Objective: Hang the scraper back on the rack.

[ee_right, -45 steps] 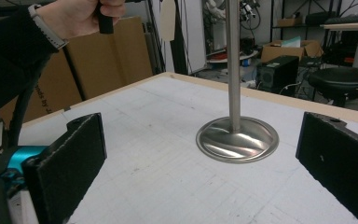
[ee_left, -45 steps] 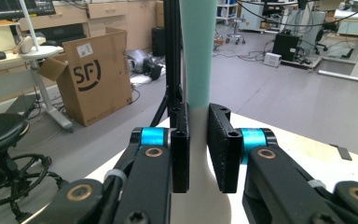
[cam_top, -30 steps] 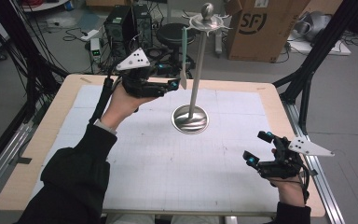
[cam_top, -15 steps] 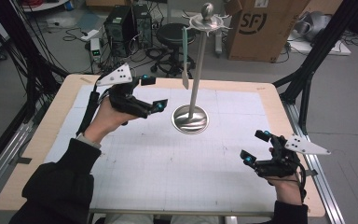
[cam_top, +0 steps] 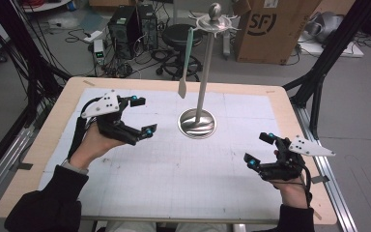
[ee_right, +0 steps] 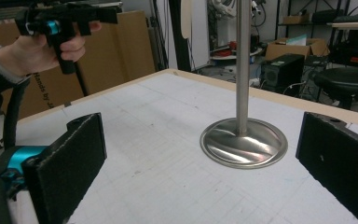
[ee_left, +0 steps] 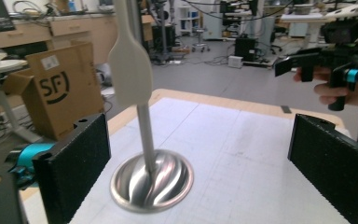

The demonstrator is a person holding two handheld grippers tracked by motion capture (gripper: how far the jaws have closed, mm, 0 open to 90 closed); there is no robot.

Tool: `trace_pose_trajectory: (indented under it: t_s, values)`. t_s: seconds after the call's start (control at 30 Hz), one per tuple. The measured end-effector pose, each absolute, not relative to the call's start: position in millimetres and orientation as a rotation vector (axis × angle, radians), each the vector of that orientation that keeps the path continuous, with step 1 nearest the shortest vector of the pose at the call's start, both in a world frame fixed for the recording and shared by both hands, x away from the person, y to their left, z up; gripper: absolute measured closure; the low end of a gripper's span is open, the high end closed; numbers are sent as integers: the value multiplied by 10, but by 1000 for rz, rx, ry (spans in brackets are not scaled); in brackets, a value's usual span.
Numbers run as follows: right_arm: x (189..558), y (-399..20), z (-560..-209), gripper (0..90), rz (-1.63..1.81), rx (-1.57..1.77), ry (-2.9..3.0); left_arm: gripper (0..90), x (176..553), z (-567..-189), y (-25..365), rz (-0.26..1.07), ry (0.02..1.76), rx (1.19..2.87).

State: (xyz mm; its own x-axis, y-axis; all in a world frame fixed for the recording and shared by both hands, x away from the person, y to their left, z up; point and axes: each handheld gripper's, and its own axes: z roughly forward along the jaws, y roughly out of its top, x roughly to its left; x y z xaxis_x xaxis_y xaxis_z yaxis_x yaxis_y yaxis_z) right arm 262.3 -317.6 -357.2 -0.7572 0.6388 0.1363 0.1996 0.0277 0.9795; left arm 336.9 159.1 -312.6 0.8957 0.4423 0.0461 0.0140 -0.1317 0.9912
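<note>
A metal stand (cam_top: 197,123) with a round base and a tall pole rises at the table's middle back. A pale spatula (cam_top: 186,63) hangs from a hook at its top. My left gripper (cam_top: 144,116) hovers left of the stand, apart from the spatula. Its jaws have just been opening and stand wide with nothing between them. In the left gripper view the spatula blade (ee_left: 130,65) and the stand base (ee_left: 151,182) lie ahead between the pads (ee_left: 74,163). My right gripper (cam_top: 257,148) is open and empty near the front right, and the stand base (ee_right: 244,142) lies ahead of it.
The white gridded mat (cam_top: 174,179) covers the wooden table (cam_top: 290,116). Behind the table stand a cardboard box (cam_top: 270,29), a black stool (cam_top: 176,36) and computer cases (cam_top: 125,24). Black frame posts (cam_top: 319,77) flank the table.
My left gripper, up at the hanging spatula a second ago, has come away from it, moving left and down with its jaws wider. The spatula stays on its hook. The right gripper has hardly moved.
</note>
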Motion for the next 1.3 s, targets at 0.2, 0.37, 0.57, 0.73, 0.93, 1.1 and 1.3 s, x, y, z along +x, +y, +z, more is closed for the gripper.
trace_pose_trajectory:
  t_s: [0.2,0.37,0.57,0.73,0.93,1.1,1.3]
  values:
    - [2647,-3162,-3576,6,1780,859,1965,62,3317,-3297,1807,400,411,1656]
    - [2662,-3168,-3586,6,1778,866,1960,62,3267,-3424,2010,413,466,1612]
    - [2661,-3168,-3589,6,1772,871,1956,62,3223,-3565,2222,450,534,1619]
    - [2663,-3183,-3600,6,1773,876,1951,62,3163,-3671,2350,481,568,1626]
    - [2683,-3196,-3628,6,1764,887,1937,62,3130,-3773,2490,498,630,1626]
    - [2709,-3207,-3665,6,1754,907,1925,62,3087,-3807,2544,524,664,1622]
    - [2735,-3264,-3738,6,1746,945,1899,62,2999,-3778,2660,558,663,1567]
